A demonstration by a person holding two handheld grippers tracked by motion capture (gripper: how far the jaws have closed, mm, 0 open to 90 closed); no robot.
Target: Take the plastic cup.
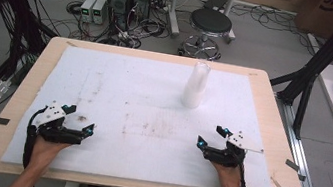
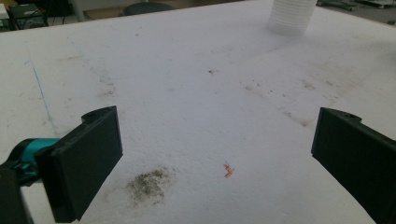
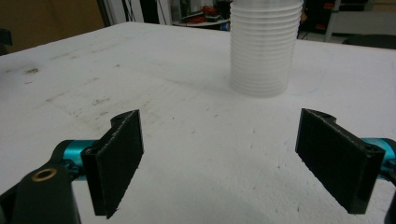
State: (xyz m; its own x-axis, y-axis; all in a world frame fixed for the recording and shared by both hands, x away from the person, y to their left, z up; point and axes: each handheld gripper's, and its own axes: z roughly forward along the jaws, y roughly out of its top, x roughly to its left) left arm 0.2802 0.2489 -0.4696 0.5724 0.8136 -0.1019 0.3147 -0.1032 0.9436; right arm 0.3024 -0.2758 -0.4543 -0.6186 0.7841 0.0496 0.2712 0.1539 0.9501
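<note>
Both grippers resting low on the near side of the white foam sheet [image 1: 106,79], nothing happening to the cups yet. Left gripper [image 1: 83,122] down at the near left, jaws spread wide, nothing between them but bare foam, a dark smudge [image 2: 150,183] and a small pink scrap [image 2: 228,171]. Right gripper [image 1: 211,136] at the near right, jaws likewise wide apart and empty, aimed up the sheet toward the stack of clear plastic cups [image 3: 264,46].

Stack of cups standing well apart from both grippers, out on the far right part of the foam sheet, seen tall and pale from the high view [image 1: 196,85] and clipped at the top edge of the left gripper view [image 2: 291,16]. Long axis upright, wider end up, narrow base planted on the foam, ribbed rims nested one over another. Possibly leaning a touch, hard to say from above through clear plastic.

Progress, judging by the layout: right at the start. No cup separated, none set down anywhere else on the sheet, no contact made. Everything left to do: approach, grip on the stack, then whatever separating or placing follows. Right gripper best lined up for first reach, stack dead ahead between its open jaws' line of sight.
</note>
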